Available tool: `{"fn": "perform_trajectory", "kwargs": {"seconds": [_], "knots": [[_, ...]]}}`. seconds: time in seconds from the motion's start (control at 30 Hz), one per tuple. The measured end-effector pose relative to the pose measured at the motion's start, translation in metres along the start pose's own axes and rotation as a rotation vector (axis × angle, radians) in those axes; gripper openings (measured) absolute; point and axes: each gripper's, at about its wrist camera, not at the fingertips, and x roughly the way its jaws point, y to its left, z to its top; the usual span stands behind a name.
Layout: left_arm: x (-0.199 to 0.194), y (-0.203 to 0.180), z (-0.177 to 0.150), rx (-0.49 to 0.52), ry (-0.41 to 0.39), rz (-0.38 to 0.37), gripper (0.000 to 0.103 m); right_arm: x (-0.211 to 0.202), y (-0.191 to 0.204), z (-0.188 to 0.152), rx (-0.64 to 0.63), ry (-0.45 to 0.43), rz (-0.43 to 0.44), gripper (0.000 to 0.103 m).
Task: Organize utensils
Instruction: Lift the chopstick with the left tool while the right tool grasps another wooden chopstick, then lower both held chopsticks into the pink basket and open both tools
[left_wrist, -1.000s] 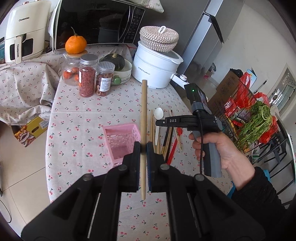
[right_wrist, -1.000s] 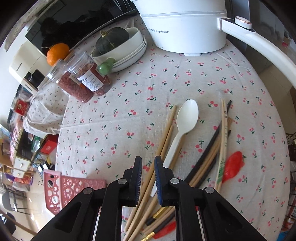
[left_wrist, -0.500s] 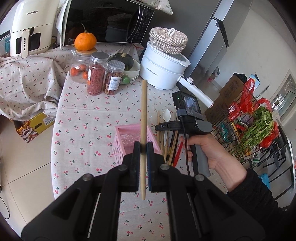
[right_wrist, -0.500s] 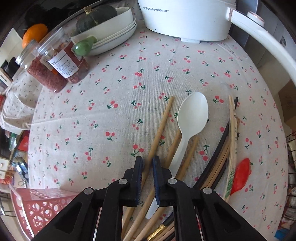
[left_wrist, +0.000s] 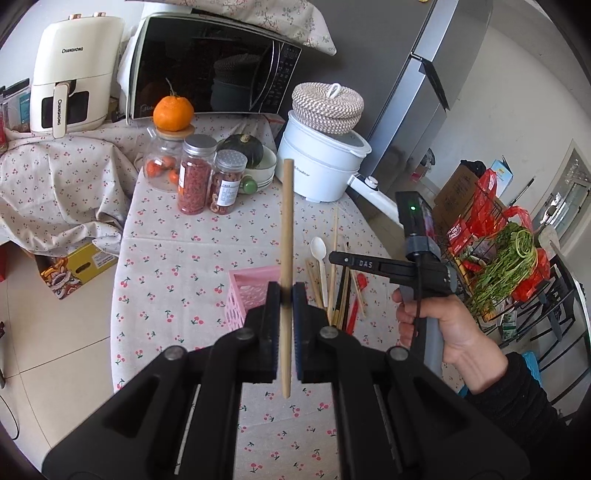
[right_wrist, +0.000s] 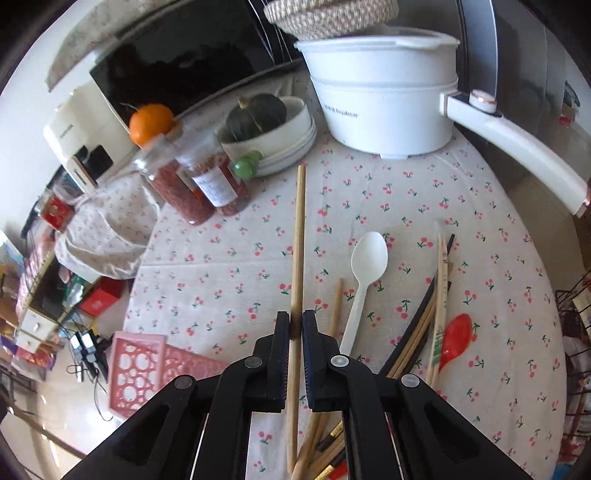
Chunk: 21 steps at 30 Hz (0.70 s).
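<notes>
My left gripper (left_wrist: 285, 291) is shut on a wooden chopstick (left_wrist: 287, 221) and holds it upright above the table, over the pink basket (left_wrist: 247, 291). My right gripper (right_wrist: 294, 325) is shut on another wooden chopstick (right_wrist: 299, 236), lifted off the pile. The right gripper also shows in the left wrist view (left_wrist: 334, 257), above the pile. On the cloth lie a white spoon (right_wrist: 364, 273), wooden and black chopsticks (right_wrist: 424, 317) and a red spoon (right_wrist: 456, 339). The pink basket (right_wrist: 147, 362) lies at the lower left in the right wrist view.
At the back of the cherry-print table stand a white electric pot (left_wrist: 321, 166), a bowl with a green squash (left_wrist: 245, 149), glass jars (left_wrist: 194, 177) with an orange (left_wrist: 173, 113), and a microwave (left_wrist: 214, 70). A wire rack of greens (left_wrist: 509, 258) stands at the right.
My right gripper shut on a wooden chopstick and lifted it from the pile. My left gripper rose and pulled back with its chopstick, so the table looks farther away.
</notes>
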Motion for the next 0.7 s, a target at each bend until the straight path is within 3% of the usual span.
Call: {"fn": "perform_trajectory", "kwargs": {"seconds": [0.23,0.43,0.7], "knots": [[-0.032,-0.011,0.007,-0.001,-0.199,-0.01,0.007,-0.087,0.012,-0.007,-0.034,-0.213,0.055,0.006],[-0.048,-0.014,0.012,0.032,-0.383,0.057,0.007,-0.147,0.014,-0.011,-0.042,-0.345,0.102,0.006],[-0.003,-0.001,0.017,0.028,-0.384,0.134,0.007,-0.174,0.02,-0.009,-0.042,-0.423,0.191,0.006]]}}
